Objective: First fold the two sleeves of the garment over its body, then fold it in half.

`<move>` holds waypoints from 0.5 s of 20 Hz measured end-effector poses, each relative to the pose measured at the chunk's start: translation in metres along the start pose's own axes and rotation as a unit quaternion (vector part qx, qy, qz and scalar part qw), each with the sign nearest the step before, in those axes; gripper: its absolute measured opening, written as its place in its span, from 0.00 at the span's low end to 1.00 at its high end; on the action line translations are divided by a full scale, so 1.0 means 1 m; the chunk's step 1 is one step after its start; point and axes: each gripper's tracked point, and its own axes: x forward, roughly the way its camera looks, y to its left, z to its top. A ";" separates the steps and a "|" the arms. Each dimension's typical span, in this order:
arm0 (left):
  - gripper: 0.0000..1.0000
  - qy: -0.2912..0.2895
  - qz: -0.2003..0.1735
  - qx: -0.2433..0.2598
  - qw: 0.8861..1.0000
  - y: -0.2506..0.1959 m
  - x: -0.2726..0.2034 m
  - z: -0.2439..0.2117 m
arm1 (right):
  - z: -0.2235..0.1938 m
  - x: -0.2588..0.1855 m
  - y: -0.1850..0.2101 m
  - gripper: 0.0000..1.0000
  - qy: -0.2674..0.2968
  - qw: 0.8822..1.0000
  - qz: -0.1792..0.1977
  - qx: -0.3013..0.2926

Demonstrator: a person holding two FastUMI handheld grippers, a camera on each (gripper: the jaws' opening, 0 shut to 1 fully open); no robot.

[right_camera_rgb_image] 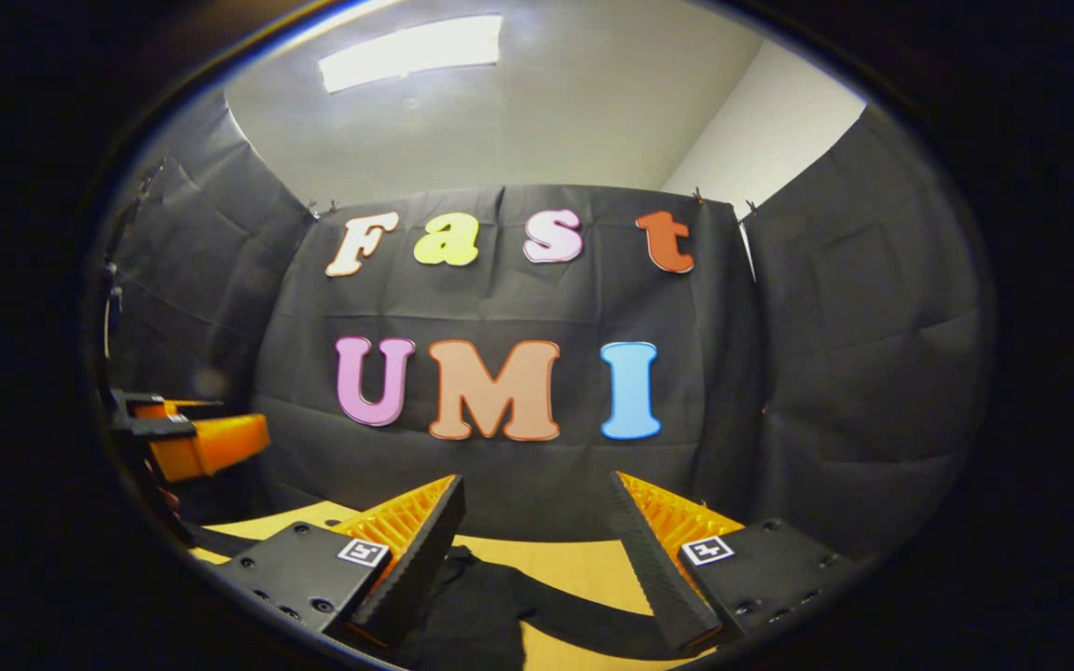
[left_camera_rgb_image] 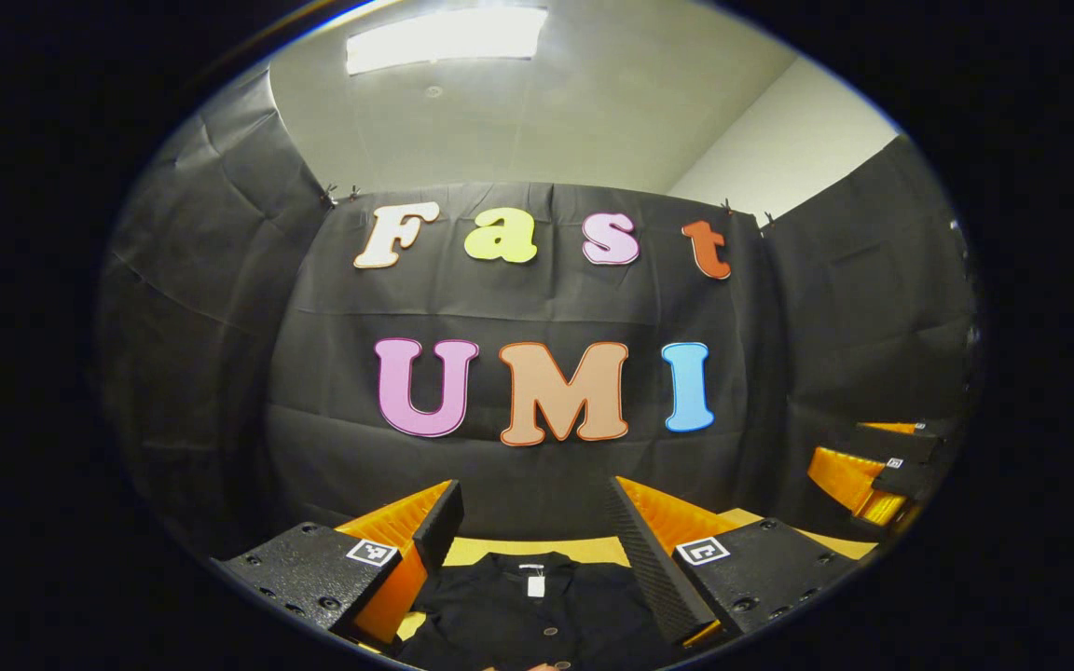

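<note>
Between the spread fingers of the left gripper (left_camera_rgb_image: pixel 535 522), just below and ahead of them, the dark garment (left_camera_rgb_image: pixel 537 610) lies flat on the yellow table (left_camera_rgb_image: pixel 537 550), collar and white neck tag (left_camera_rgb_image: pixel 535 584) toward the booth wall. Under the right gripper (right_camera_rgb_image: pixel 535 522), whose fingers also stand apart and hold nothing, one sleeve (right_camera_rgb_image: pixel 584 615) stretches out across the table toward its right-hand finger. The cloth looks light, limp and thin, so it will likely sag and crease rather than hold shape. The sleeve's cuff end seems the best place to pinch, lifting low and laying it across the body.
</note>
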 end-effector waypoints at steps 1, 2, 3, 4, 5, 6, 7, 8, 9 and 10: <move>0.92 -0.003 0.006 0.001 1.000 0.000 0.001 0.002 | -0.013 0.006 -0.015 0.99 0.015 1.000 -0.008 -0.004; 0.92 -0.005 0.011 0.001 1.000 0.000 0.002 0.003 | -0.027 0.010 -0.029 0.98 0.030 0.999 -0.016 -0.008; 0.92 -0.004 0.017 0.003 1.000 -0.001 0.003 0.003 | -0.039 0.016 -0.042 0.98 0.043 0.999 -0.023 -0.012; 0.92 -0.004 0.021 0.004 1.000 -0.003 0.004 0.001 | -0.052 0.020 -0.055 0.98 0.055 0.998 -0.029 -0.016; 0.92 -0.003 0.025 0.006 1.000 -0.003 0.005 0.000 | -0.063 0.025 -0.067 0.98 0.066 0.997 -0.035 -0.019; 0.92 -0.001 0.030 0.008 1.000 -0.005 0.007 -0.001 | -0.075 0.027 -0.077 0.99 0.076 0.996 -0.040 -0.022; 0.92 0.000 0.034 0.010 0.999 -0.006 0.009 -0.001 | -0.086 0.030 -0.087 0.98 0.086 0.995 -0.044 -0.026; 0.92 0.002 0.037 0.011 0.999 -0.007 0.010 -0.004 | -0.098 0.032 -0.097 0.98 0.097 0.994 -0.047 -0.031; 0.92 0.005 0.041 0.013 0.999 -0.009 0.013 -0.006 | -0.110 0.034 -0.107 0.98 0.110 0.992 -0.050 -0.034; 0.92 0.007 0.044 0.015 0.999 -0.011 0.013 -0.008 | -0.123 0.033 -0.117 0.98 0.123 0.990 -0.052 -0.035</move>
